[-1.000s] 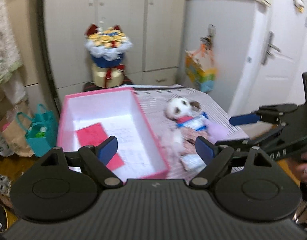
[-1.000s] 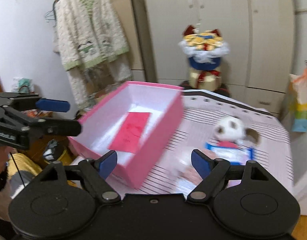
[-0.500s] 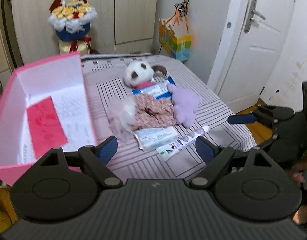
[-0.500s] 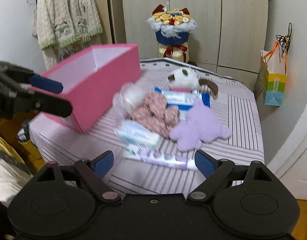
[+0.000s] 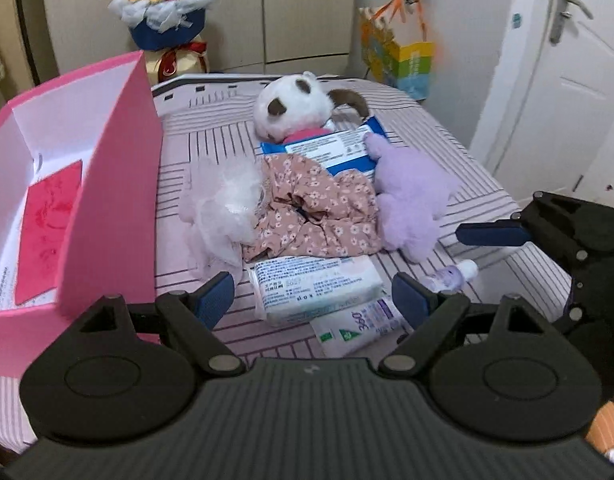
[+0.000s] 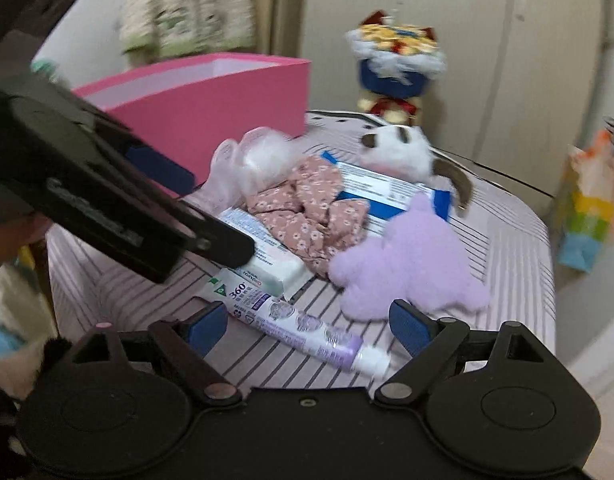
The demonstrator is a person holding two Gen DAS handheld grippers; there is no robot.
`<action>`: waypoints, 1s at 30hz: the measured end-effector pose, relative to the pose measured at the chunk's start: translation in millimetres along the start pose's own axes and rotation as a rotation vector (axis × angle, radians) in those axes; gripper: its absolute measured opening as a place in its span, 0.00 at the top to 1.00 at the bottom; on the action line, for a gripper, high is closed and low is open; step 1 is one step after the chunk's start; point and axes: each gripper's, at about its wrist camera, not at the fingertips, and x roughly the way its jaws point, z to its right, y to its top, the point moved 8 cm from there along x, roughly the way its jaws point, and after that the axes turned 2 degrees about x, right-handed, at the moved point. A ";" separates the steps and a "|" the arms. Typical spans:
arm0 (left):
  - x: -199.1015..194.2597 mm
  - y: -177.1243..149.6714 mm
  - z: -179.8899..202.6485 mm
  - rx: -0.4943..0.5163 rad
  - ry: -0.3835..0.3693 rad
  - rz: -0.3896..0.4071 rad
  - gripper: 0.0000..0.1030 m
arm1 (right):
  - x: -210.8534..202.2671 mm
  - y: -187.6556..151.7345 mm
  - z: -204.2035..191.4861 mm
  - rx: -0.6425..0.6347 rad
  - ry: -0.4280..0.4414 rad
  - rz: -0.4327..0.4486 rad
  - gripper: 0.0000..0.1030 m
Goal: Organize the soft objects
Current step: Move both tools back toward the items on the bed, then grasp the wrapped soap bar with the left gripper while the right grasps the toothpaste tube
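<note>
While both grippers hang above the heap, the left gripper (image 5: 313, 300) and right gripper (image 6: 307, 328) gape empty — soft toys lie beside the pink box (image 5: 111, 184). Better to pinch the purple plush (image 6: 407, 264) mid-body — clear of the tube (image 6: 303, 328).

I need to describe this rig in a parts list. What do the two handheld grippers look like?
Both match: the left gripper and right gripper each have a matte black ribbed body, two round black discs, angled black linkage arms with silver pivot pins, and fingers faced with dark blue pads. No cables or sleeves show.
</note>
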 end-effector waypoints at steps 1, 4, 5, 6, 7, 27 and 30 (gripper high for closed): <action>3.3 0.7 -0.2 -0.010 0.003 0.003 0.16 | 2.8 0.5 -0.8 -0.013 0.027 -0.010 0.12; 11.0 2.9 0.1 -0.027 0.024 0.010 0.14 | 14.1 -1.6 0.8 -0.010 0.122 -0.052 0.13; 13.7 3.6 0.7 -0.027 0.032 0.014 0.13 | 17.0 -1.9 1.7 0.006 0.140 -0.061 0.13; 15.9 3.6 1.3 -0.024 0.037 0.020 0.12 | 19.8 -1.2 3.5 0.028 0.154 -0.062 0.13; 18.9 3.2 2.0 -0.021 0.041 0.022 0.11 | 20.9 -0.8 4.5 0.043 0.166 -0.061 0.13; 43.3 -5.5 2.1 -0.098 0.128 -0.062 0.08 | 5.4 -7.9 -12.6 -0.016 0.204 -0.152 0.57; 51.9 -9.8 4.8 -0.108 0.142 -0.090 0.07 | 10.6 -3.5 -16.5 -0.029 0.218 -0.139 0.58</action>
